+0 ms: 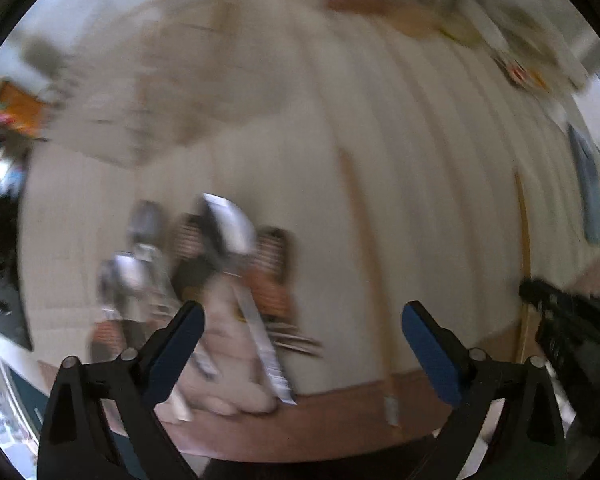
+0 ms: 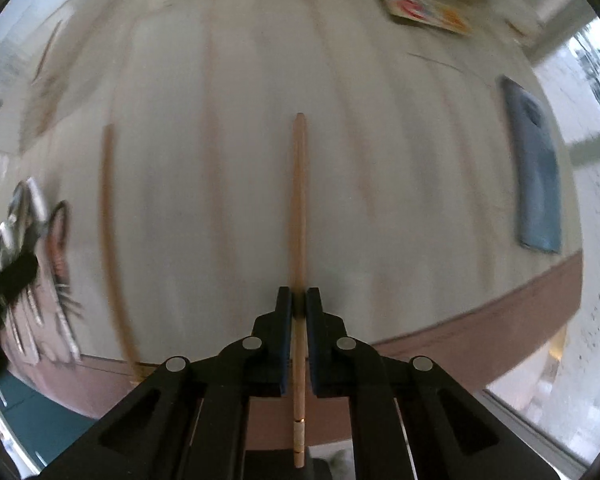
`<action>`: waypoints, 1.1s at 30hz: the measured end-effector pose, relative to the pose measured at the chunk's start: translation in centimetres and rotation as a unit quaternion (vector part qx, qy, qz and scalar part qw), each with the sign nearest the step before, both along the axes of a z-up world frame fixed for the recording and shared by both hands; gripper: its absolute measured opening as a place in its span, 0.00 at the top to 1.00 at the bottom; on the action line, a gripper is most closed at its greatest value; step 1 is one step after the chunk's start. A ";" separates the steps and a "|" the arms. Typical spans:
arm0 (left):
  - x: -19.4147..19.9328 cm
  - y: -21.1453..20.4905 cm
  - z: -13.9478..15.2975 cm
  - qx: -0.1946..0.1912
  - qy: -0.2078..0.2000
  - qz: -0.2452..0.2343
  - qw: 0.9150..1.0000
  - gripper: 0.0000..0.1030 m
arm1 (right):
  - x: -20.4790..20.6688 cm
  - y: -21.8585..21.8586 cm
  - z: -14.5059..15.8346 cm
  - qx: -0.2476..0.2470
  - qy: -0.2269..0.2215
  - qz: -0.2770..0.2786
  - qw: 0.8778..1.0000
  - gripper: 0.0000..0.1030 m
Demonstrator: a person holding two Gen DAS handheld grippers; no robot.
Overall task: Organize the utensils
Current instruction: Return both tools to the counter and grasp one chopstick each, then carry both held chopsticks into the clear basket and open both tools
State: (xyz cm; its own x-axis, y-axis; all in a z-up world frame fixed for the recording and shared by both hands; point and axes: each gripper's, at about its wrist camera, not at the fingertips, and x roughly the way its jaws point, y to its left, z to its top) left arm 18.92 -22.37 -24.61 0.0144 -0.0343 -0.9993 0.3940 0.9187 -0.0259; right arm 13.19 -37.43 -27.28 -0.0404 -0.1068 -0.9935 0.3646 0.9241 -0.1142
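The right gripper (image 2: 298, 300) was pinched on a chopstick (image 2: 299, 208), which ran straight out between its pads over the pale table (image 2: 380, 180); a second chopstick (image 2: 109, 216) lay on the table to its left; the left gripper (image 1: 302, 320) stood spread and empty above blurred utensils (image 1: 228, 264) near the table's edge; a blue cloth (image 2: 536, 168) lay far right.

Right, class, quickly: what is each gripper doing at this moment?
Left gripper: open, holding nothing.
Right gripper: closed on a wooden chopstick.
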 end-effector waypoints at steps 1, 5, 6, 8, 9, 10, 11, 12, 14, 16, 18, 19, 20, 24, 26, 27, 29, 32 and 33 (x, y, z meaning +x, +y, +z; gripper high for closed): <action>-0.5 -0.7 -0.5 -0.005 0.016 -0.007 1.000 0.05 | -0.5 -1.0 0.1 -0.002 0.001 -0.009 1.000 0.93; -2.1 -2.5 -2.7 -0.020 0.081 -0.020 0.996 0.21 | -1.8 -3.9 0.2 0.014 0.007 -0.040 0.999 0.93; -2.4 -2.7 -3.2 -0.020 0.092 -0.020 0.995 0.30 | -2.2 -4.6 0.2 0.027 0.008 -0.057 0.998 0.92; -2.8 -3.2 -3.3 -0.016 0.088 -0.026 0.996 0.35 | -2.7 -5.2 0.2 0.044 0.008 -0.069 0.997 0.91; -3.0 -3.4 -3.3 -0.012 0.082 -0.031 0.996 0.41 | -3.1 -5.7 0.1 0.047 0.007 -0.074 0.996 0.89; -3.1 -3.5 -3.2 -0.002 0.072 -0.034 0.997 0.48 | -3.4 -5.9 0.1 0.049 0.007 -0.077 0.996 0.87; -3.2 -3.5 -3.1 -0.001 0.067 -0.034 0.997 0.52 | -3.6 -6.4 0.0 0.052 0.006 -0.079 0.996 0.87; -3.3 -3.4 -2.9 -0.002 0.063 -0.033 0.997 0.65 | -4.0 -6.5 0.0 0.052 0.005 -0.079 0.996 0.87; -3.2 -3.2 -2.6 -0.002 0.057 -0.028 0.998 0.90 | -5.4 -6.4 0.0 0.049 0.004 -0.074 0.996 0.87; -3.2 -2.8 -2.7 -0.007 0.060 -0.020 0.998 0.94 | -4.4 -6.1 0.2 0.042 0.003 -0.066 0.997 0.87; -3.3 -2.3 -2.6 -0.002 0.053 -0.017 0.998 0.95 | -4.2 -5.6 0.0 0.033 0.005 -0.058 0.998 0.87; -3.4 -1.8 -2.7 0.000 0.051 -0.016 0.999 0.95 | -4.3 -5.2 -0.1 0.030 0.006 -0.053 0.998 0.87; -3.5 -1.6 -2.6 0.000 0.050 -0.013 0.999 0.96 | -4.3 -5.0 -0.1 0.031 0.005 -0.048 0.998 0.87; -3.6 -0.1 -2.7 -0.003 0.049 0.000 0.999 0.96 | -4.4 -2.6 -0.1 0.041 0.004 -0.026 0.999 0.92; -3.6 0.4 -2.8 -0.007 0.052 0.003 0.999 0.96 | -4.1 -1.8 -0.2 0.042 0.005 -0.015 0.999 0.92; -3.5 0.8 -2.8 -0.008 0.054 0.003 0.999 0.96 | -4.0 -1.5 -0.3 0.041 0.006 -0.010 0.999 0.92; -3.4 0.3 -2.7 0.001 0.038 0.006 0.999 0.95 | -3.1 0.3 -0.9 0.035 0.009 -0.005 0.999 0.92; -2.7 0.9 -2.9 -0.002 0.044 0.012 0.999 0.92 | -3.1 1.3 -1.1 0.039 0.010 -0.007 0.999 0.91; -2.4 1.1 -2.9 -0.003 0.046 0.014 0.999 0.92 | -3.2 1.2 -1.2 0.042 0.009 -0.011 0.999 0.91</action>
State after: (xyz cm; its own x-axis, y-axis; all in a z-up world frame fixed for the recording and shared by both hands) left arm 16.47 -21.31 -27.47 -0.0774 -0.0413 -0.9961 0.3647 0.9287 -0.0668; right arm 10.01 -36.25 -28.45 -0.0605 -0.0215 -0.9979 0.3835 0.9225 -0.0432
